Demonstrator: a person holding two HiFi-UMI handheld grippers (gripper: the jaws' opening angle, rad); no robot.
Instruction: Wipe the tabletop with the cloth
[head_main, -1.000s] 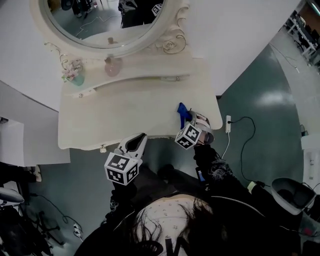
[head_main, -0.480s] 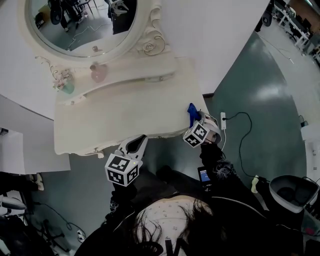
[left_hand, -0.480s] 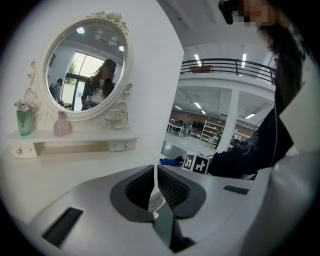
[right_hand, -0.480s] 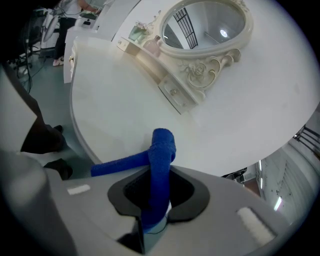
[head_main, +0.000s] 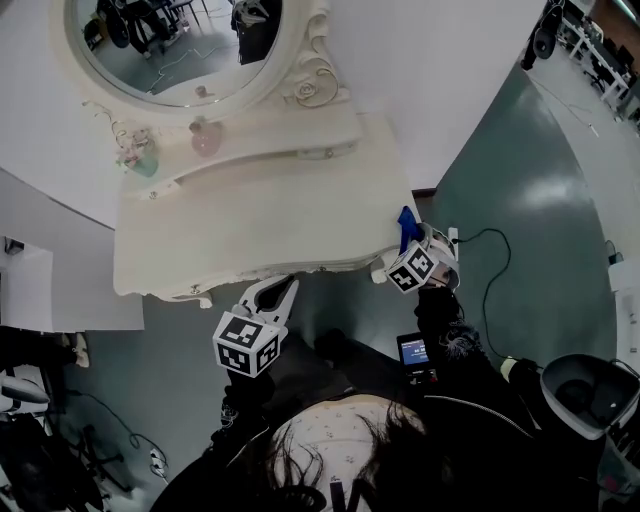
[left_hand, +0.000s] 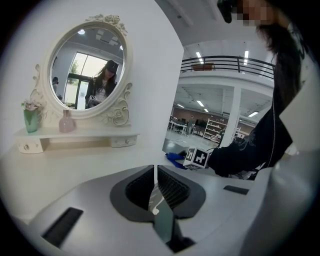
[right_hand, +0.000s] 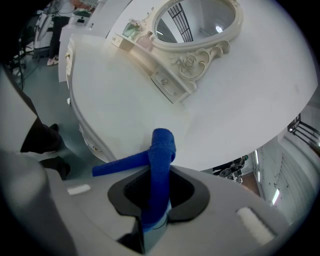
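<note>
**A:** Head view. The right gripper (head_main: 408, 246) holds the blue cloth (head_main: 404, 222) at the right-hand edge of the vanity tabletop (head_main: 250, 220). A second ago the cloth lay further in from that edge.

**B:** So the stroke has run rightward. My judgement is that this pass is nearly spent and the wide left part still needs covering. And the left gripper (head_main: 274, 292)?

**A:** It is still below the table's front edge, off the surface and idle.

**B:** Left gripper view?

**A:** The jaws are almost together with only a slit between them, and nothing is in it. Only this view shows the oval mirror (left_hand: 90, 67) face-on, with a pink bottle (left_hand: 66, 121) and a green vase (left_hand: 31, 119) on the shelf. The cloth is a small blue scrap far off.

**B:** Right gripper view?

**A:** The jaws are clamped on a rolled fold of cloth that stands up between them, with a tail poking left. The head view hides that grip — here it is plain. I cannot tell whether the cloth presses on the top.
</note>
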